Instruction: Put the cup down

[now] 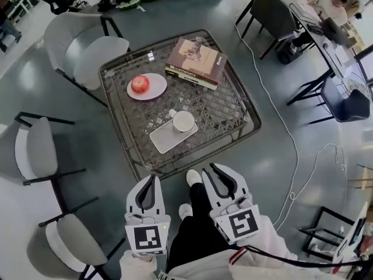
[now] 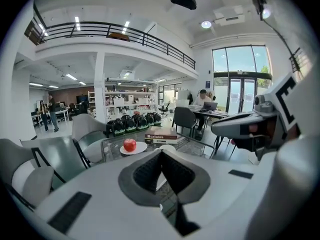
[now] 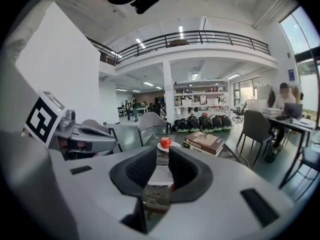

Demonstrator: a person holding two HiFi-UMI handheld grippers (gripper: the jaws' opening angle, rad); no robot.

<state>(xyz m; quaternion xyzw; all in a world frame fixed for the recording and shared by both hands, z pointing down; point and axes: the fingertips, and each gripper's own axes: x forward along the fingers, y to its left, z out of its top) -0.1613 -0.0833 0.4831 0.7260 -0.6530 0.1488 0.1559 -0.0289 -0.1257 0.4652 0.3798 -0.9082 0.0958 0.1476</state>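
Left claw (image 1: 152, 178) clenched, tips meeting, empty. Right claw (image 1: 214, 167) nearly closed, narrow gap, nothing between pads. Cup (image 1: 183, 121) upright on white tray (image 1: 163, 140) mid bench (image 1: 236, 127), well apart from both; looks empty, hard to tell. Apple (image 1: 140, 84) on plate (image 1: 156, 89), book (image 1: 195, 62) near.

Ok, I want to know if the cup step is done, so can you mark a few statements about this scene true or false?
1. The cup stands on the tray. True.
2. The right claw holds the cup. False: it is empty, and the cup stands free.
3. The apple lies on the book. False: it sits on a plate beside the book.
4. The left claw holds nothing. True.
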